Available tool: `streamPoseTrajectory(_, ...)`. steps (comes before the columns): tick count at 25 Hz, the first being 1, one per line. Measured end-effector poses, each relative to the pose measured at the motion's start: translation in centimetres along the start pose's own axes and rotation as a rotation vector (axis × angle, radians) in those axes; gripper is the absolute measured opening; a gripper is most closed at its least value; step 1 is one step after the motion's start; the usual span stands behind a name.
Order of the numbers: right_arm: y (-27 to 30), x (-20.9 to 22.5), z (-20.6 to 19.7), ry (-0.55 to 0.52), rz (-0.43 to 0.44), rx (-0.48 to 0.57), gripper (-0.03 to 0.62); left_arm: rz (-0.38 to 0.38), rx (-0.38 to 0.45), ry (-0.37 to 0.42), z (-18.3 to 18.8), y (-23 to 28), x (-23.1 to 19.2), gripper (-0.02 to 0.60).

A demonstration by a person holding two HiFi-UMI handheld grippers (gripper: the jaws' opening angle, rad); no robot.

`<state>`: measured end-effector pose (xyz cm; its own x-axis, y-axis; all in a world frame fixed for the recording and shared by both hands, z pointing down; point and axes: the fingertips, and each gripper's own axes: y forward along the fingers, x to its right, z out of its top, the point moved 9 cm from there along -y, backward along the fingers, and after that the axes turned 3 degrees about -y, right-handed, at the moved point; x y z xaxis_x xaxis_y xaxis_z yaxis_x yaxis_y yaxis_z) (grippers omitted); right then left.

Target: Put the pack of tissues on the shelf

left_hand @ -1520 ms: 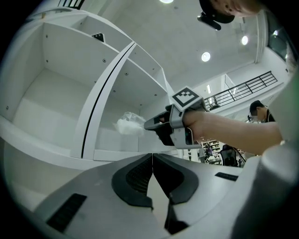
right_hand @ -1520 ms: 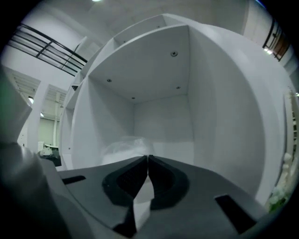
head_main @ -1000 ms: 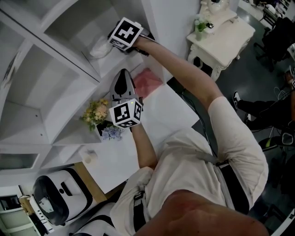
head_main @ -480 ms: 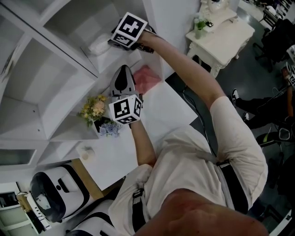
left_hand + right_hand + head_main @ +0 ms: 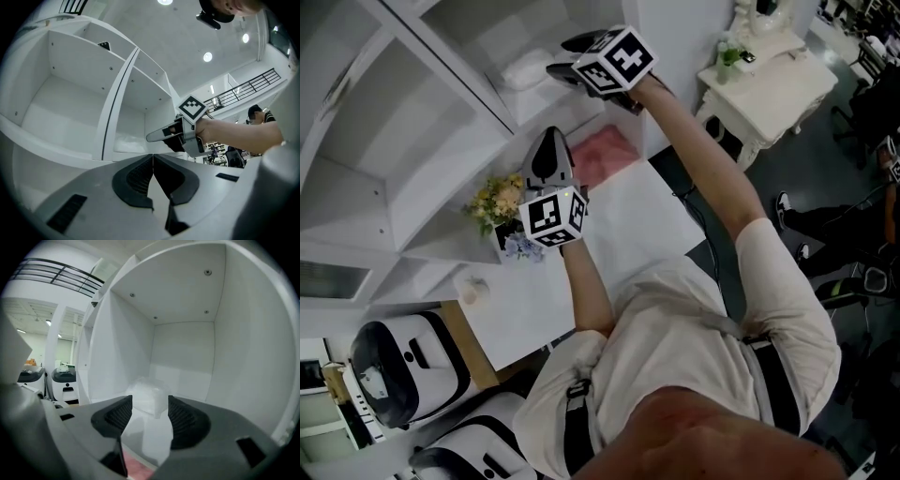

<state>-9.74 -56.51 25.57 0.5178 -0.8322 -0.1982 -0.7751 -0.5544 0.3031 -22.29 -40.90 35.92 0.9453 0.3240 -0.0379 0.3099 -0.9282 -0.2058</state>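
The pack of tissues [image 5: 528, 67], white and soft in clear wrap, lies on the floor of a white shelf compartment [image 5: 546, 101]. In the right gripper view the pack of tissues [image 5: 149, 395] rests just past the fingertips, untouched. My right gripper [image 5: 150, 405] is open; its jaws have just been opening and nothing is pressed between them. In the head view the right gripper [image 5: 569, 58] hovers at the compartment's mouth, right of the pack. My left gripper [image 5: 153, 163] is shut and empty, held lower [image 5: 547, 142] and pointing at the shelf.
A pink cloth [image 5: 605, 150] lies on the white table [image 5: 623, 234] under the shelf. A small flower bunch [image 5: 499, 202] stands left of the left gripper. A white side table [image 5: 769, 80] is at the far right, a white machine [image 5: 403, 361] bottom left.
The right gripper's jaws opened and let go of the tissue pack, then drew back to the right. The pack stays on the shelf. The left gripper shifted only slightly.
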Motion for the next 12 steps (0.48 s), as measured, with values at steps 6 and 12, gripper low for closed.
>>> streamPoseTrajectory(6,-2.4,-2.7,-2.5,-0.066,-0.072,0.077,0.275,0.042,0.013,0.000,0.6,-2.1,-0.5,0.011)
streamPoseTrajectory(12,-3.4,-4.7,-5.2,-0.016,-0.105,0.079,0.275,0.041,0.001,0.000,0.6,-4.0,0.4,0.011)
